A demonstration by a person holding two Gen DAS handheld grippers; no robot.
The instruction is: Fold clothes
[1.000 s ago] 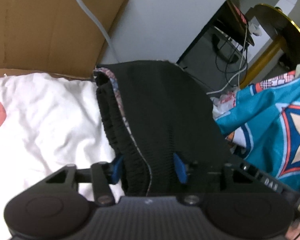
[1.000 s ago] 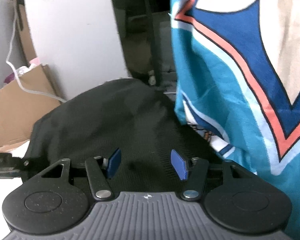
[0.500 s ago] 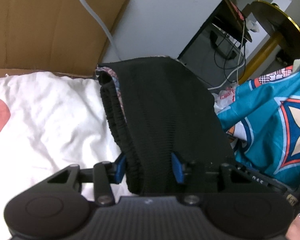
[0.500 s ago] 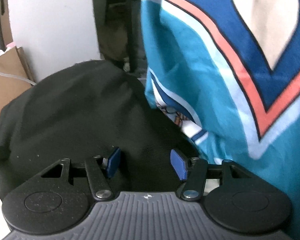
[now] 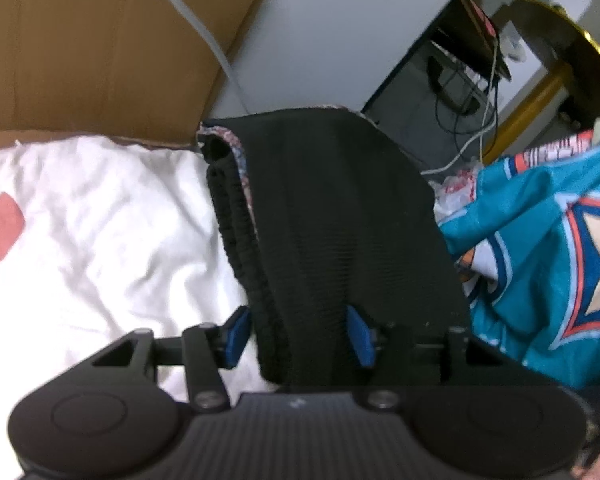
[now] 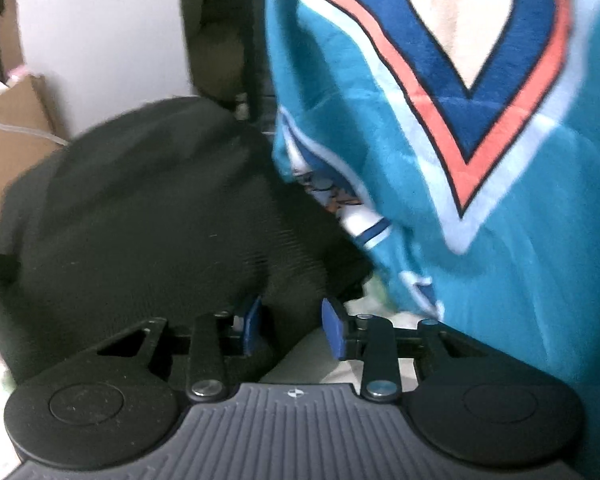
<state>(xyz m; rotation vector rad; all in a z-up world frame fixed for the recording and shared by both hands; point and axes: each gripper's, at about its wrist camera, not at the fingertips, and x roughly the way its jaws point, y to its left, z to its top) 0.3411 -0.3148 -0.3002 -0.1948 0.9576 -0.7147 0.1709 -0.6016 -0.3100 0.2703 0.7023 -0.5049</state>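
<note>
Both tongs work the black garment (image 5: 340,216) on the white bed (image 5: 100,240), teal cloth (image 5: 540,248) at its 3 o'clock. Left tongs (image 5: 296,336) have just widened, straddling the waistband loosely. Right tongs (image 6: 292,330) have just been closing on a hem fold; grip uncertain. Mid-fold; next, secure both corners.

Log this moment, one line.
left gripper: just opening, black garment between jaws | right gripper: just closing around black garment corner, not pinched
</note>
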